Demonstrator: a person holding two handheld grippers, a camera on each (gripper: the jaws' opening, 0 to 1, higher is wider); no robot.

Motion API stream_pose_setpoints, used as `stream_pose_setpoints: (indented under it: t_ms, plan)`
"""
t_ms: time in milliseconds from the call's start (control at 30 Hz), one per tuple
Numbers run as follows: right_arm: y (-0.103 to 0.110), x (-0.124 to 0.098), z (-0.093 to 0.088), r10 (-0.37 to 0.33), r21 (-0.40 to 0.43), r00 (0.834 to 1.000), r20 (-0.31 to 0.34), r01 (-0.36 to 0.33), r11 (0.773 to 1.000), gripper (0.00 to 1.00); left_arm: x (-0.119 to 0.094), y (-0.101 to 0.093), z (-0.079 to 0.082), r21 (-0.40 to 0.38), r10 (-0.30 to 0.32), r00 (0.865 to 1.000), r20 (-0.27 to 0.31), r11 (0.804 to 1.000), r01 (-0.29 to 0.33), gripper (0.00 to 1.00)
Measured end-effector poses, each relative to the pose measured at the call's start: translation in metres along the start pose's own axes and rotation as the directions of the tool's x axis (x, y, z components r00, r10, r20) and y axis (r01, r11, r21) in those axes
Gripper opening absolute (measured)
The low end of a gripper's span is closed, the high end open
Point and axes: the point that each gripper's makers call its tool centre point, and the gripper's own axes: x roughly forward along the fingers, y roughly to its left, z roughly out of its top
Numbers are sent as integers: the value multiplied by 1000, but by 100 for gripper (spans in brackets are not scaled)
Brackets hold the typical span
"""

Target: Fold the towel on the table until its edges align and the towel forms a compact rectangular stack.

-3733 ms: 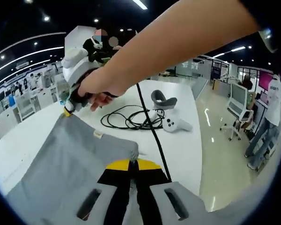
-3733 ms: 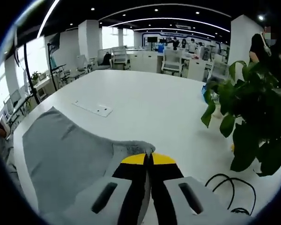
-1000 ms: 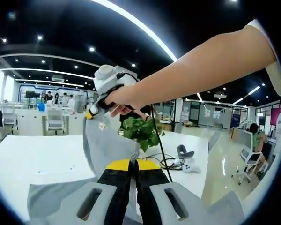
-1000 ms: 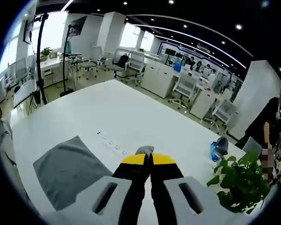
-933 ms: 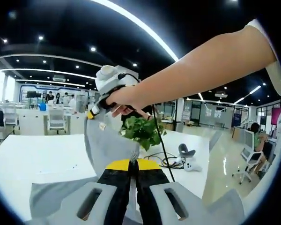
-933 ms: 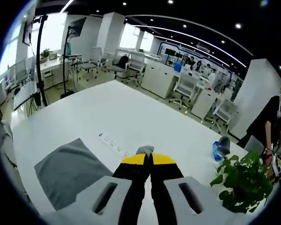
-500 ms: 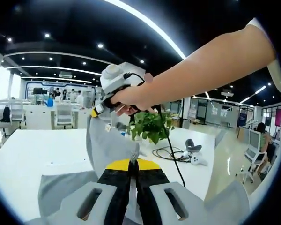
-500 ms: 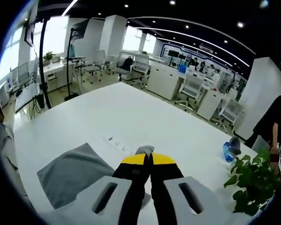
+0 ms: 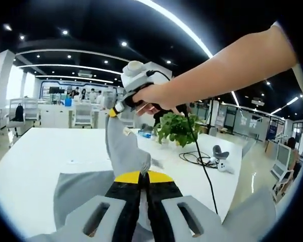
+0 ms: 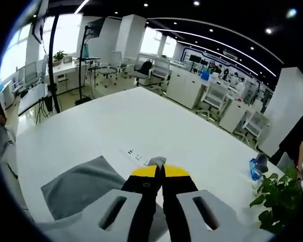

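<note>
Holding the grey towel up off the white table with both my left claw and right claw pinched tight on a corner each, I'd say the first fold is only half done, since the lower part lies flat with nothing stacked yet.

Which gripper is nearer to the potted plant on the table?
Right. The right gripper, raised and pinching the towel, sits beside the potted plant; the left gripper holds the towel lower, farther back.
</note>
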Motion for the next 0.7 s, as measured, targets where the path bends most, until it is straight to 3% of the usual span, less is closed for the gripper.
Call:
stream_pose_setpoints:
  t_ms: [367, 700]
  plan:
    - [21, 42, 3, 36, -23, 999, -8, -37, 999, 0, -12, 23, -21, -34, 47, 999, -26, 998, -48, 3]
    - [55, 70, 3, 67, -46, 998, -20, -68, 997, 0, -26, 48, -40, -38, 85, 995, -52, 995, -87, 3]
